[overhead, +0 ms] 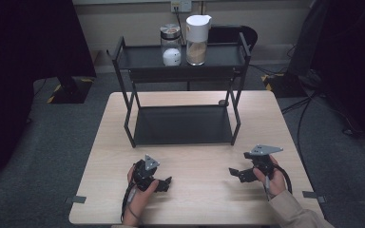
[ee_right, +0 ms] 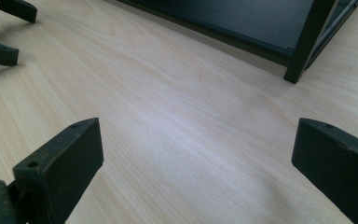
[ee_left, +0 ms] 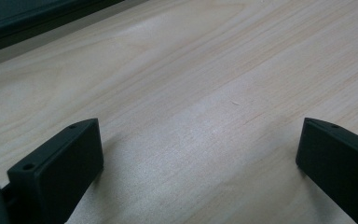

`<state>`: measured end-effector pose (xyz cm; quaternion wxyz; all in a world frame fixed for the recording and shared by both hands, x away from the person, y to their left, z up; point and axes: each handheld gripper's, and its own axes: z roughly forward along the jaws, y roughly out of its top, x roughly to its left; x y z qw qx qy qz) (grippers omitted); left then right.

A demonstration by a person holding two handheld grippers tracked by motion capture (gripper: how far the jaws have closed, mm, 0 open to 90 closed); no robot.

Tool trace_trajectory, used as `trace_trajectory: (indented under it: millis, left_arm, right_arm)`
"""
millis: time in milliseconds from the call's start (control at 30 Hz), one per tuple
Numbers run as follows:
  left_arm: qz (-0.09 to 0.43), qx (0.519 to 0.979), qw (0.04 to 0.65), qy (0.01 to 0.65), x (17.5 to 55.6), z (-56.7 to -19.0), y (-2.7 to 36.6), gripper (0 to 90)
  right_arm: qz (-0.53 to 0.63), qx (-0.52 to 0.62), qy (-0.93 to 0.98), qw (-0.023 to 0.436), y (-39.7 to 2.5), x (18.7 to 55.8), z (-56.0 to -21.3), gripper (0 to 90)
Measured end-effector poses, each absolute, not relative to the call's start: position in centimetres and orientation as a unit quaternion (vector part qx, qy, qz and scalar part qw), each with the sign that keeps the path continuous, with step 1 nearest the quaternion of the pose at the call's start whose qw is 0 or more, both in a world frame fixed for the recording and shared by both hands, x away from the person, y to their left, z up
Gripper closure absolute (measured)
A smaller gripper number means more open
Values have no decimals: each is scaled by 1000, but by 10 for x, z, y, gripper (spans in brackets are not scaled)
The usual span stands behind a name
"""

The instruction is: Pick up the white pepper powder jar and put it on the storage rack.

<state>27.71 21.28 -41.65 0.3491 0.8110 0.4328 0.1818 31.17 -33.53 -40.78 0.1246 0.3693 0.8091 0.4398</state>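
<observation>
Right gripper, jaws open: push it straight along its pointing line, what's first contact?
Probably the left gripper: in the high view the right gripper points at it across bare table. Depth uncertain.

A lab-like recording room: a bare wooden counter (overhead: 195,156) on grey carpet (overhead: 43,156), black curtains (overhead: 24,42) at both sides, cables (overhead: 309,104) across the floor, tape marks (overhead: 77,199) at the counter's edges.

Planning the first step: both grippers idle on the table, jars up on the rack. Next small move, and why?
Probably lift the right gripper toward the white-lidded jar on the rack's top shelf: both it and the left gripper sit open and empty, low on the table, far from the jars.
</observation>
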Motion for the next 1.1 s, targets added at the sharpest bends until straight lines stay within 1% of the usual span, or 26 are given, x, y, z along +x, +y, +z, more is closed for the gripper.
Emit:
trace_trajectory:
  millis: [667,1100]
  left_arm:
    - [182,811,349,433,277,-416,213,1]
    - [182,811,349,433,277,-416,213,1]
  right_arm:
    - [425,377,812,133,-353,302,-414,11]
    - [390,368,832,143,-360,295,-415,15]
